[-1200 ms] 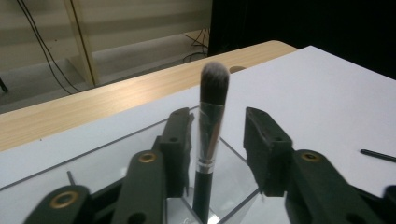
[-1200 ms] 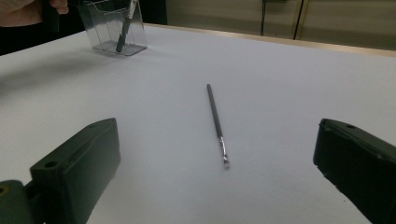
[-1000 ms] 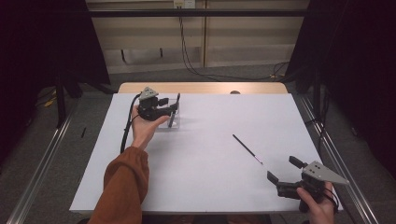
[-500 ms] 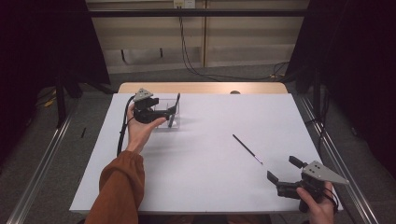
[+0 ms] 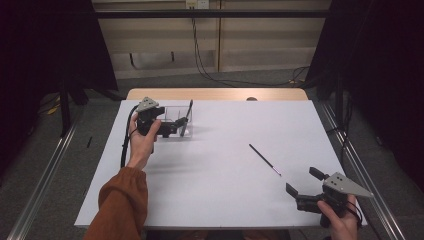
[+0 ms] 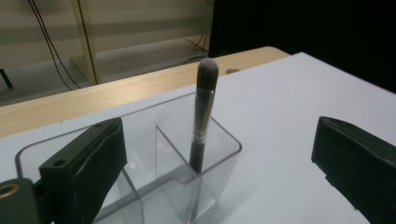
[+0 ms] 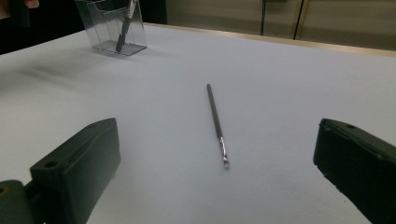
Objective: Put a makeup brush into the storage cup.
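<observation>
Brush [image 6: 204, 119] stands in the clear holder [image 6: 223, 144], near the table's [image 5: 225, 200] far left corner. The holder is a clear box split by inner walls into compartments; the brush is in the compartment at the end away from the left gripper [image 5: 172, 129], its handle end down on the floor of the box and its soft grey bristle head up, well above the rim. Its long axis is close to upright, leaning a little, with the shaft resting against the rim. The other compartments that can be seen hold nothing.

The left gripper's jaws have just been opening and now stand wide apart. One jaw sits over the near part of the holder in the left gripper view, the other out over bare table; the brush stands beyond them, touched by neither pad. The gripper grasps nothing.

The right gripper [image 5: 301, 189] is near the table's near right corner, jaws wide apart with nothing between them but bare table. A thin brush [image 5: 265, 159] lies flat between that gripper and the table's middle, well apart from the holder. Its long axis runs diagonally, the dark handle end toward the far left and the silvery tip toward the right gripper
</observation>
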The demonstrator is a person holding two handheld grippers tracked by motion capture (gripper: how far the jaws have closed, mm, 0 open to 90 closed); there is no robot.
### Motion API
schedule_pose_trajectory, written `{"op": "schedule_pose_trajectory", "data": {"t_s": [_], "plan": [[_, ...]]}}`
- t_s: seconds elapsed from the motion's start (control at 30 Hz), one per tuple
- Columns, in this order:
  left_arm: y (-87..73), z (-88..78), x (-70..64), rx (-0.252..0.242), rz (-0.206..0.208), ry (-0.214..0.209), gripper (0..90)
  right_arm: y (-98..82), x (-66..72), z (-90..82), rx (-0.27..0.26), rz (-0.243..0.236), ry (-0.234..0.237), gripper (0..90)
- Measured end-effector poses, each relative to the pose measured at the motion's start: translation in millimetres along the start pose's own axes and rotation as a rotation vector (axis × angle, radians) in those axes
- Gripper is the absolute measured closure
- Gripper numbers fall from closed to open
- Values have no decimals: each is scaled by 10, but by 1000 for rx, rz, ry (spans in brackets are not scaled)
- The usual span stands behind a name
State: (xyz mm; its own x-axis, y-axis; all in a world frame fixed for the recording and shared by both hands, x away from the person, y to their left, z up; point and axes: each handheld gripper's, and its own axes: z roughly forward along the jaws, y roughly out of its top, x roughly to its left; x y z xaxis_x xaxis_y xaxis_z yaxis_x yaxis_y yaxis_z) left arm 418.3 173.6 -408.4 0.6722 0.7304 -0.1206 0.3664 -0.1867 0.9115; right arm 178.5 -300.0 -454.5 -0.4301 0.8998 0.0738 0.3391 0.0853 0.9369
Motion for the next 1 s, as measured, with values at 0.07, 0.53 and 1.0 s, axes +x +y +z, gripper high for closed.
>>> {"op": "schedule_pose_trajectory", "data": {"t_s": [0.07, 0.53, 1.0], "plan": [[-23, -43, -3, -3, 6, 4, 29, 1, 0, 2, 1, 0, 1, 3], [-193, -358, -65, -36, 17, 27, 28, 4, 0, 15, 3, 1, 3, 3], [-390, -641, -206, -50, 32, 34, 23, 4, -1, 15, 2, -1, -1, 3]]}}
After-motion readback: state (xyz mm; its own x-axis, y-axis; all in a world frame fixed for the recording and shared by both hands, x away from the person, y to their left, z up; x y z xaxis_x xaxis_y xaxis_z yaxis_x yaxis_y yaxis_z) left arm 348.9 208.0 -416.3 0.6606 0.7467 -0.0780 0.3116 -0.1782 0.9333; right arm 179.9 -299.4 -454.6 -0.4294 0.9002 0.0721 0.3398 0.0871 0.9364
